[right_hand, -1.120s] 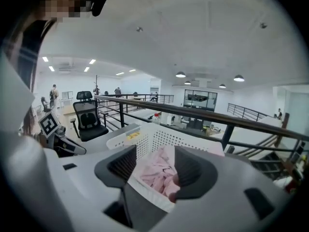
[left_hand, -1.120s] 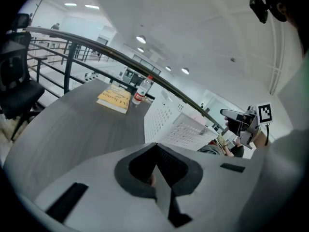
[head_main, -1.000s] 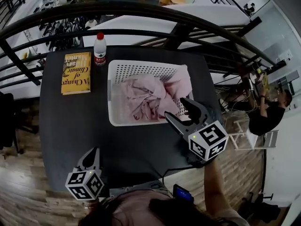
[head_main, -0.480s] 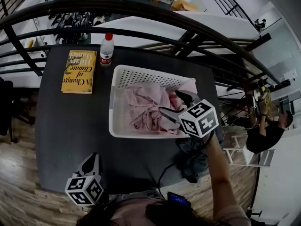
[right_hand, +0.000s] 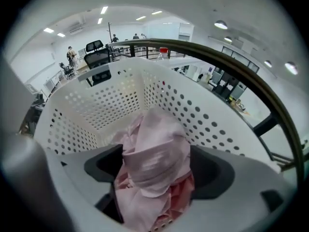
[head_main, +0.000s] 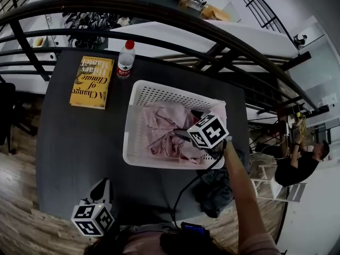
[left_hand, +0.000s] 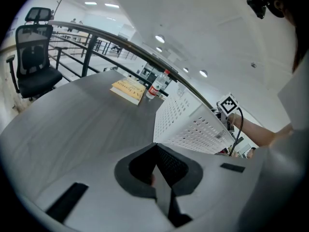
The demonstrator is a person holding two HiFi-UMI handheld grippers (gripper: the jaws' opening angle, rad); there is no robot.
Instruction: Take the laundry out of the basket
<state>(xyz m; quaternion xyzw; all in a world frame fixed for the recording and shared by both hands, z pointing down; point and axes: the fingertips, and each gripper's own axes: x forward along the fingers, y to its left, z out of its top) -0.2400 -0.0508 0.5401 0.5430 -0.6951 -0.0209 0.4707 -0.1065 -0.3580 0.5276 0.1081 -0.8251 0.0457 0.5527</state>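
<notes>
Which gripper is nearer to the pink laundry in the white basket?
Right. The right gripper is down inside the white perforated plastic basket, its jaws just opened around the crumpled pink laundry. The left gripper hangs shut over the dark table's near edge, outside the basket.

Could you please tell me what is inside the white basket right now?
Crumpled pink laundry lies in the white basket. The right gripper reaches in, its fingers, which have just been opening, astride a fold. The basket floor beneath the cloth is hidden.
</notes>
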